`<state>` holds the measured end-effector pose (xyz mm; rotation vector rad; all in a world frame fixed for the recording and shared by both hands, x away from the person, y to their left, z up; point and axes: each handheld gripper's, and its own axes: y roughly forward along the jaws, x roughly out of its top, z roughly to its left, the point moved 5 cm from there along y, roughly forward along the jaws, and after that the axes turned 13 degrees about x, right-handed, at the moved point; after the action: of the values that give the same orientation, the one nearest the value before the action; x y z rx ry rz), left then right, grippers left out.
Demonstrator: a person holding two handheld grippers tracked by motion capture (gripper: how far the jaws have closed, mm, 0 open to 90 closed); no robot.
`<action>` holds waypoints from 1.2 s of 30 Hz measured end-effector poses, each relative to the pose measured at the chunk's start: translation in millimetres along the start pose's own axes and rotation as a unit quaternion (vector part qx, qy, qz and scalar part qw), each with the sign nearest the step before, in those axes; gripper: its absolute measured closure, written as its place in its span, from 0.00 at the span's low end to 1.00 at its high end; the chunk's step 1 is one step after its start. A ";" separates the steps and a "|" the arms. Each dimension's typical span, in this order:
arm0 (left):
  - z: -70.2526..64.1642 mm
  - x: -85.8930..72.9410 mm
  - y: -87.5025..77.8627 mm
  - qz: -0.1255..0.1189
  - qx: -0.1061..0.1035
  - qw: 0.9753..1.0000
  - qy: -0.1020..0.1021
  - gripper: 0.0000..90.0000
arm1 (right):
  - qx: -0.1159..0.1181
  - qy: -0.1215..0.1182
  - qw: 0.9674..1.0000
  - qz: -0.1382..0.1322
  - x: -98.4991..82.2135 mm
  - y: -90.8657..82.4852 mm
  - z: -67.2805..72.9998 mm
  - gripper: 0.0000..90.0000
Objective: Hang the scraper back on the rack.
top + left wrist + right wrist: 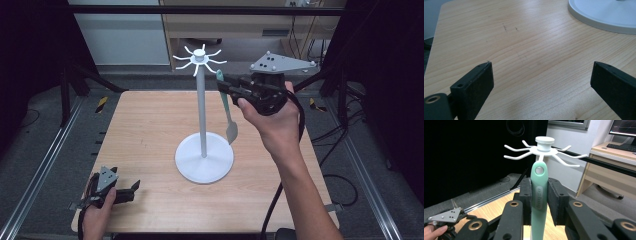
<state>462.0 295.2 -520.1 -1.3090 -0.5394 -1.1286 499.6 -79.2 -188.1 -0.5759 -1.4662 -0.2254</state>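
Observation:
A white hanging stand (202, 100) rises from a round base (204, 157) in the middle of the wooden table, with several hooks (544, 151) spreading from its top. My right gripper (231, 89) is shut on the handle of a mint-green spatula (227, 107), which hangs blade down just right of the pole. In the right gripper view the spatula's handle hole (539, 170) sits just below the hooks. My left gripper (131, 189) rests open at the table's near left corner, its jaws wide apart over bare wood (541, 82).
The wooden table (145, 130) is bordered by metal rails left and right. A black frame bar crosses above the far side. A desk with a keyboard (621, 147) stands beyond the table. The stand's base (604, 15) lies ahead of the left gripper.

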 end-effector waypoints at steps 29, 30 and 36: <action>-1.1 -0.1 0.4 0.002 -0.002 1.000 0.000 0.05 | -0.016 -0.004 1.000 0.022 1.1 18.1 -2.7 0.83; -1.1 -0.1 0.5 0.002 -0.002 1.000 0.000 0.05 | -0.016 -0.004 1.000 0.022 1.1 18.7 -3.0 0.83; -1.3 -0.1 0.3 0.002 -0.003 1.000 0.000 0.05 | -0.016 -0.002 1.000 0.019 0.7 21.7 -4.7 0.83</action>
<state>461.8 294.0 -520.7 -1.3145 -0.5325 -1.1278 514.2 -63.0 -192.3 -0.6292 -1.4557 -0.2177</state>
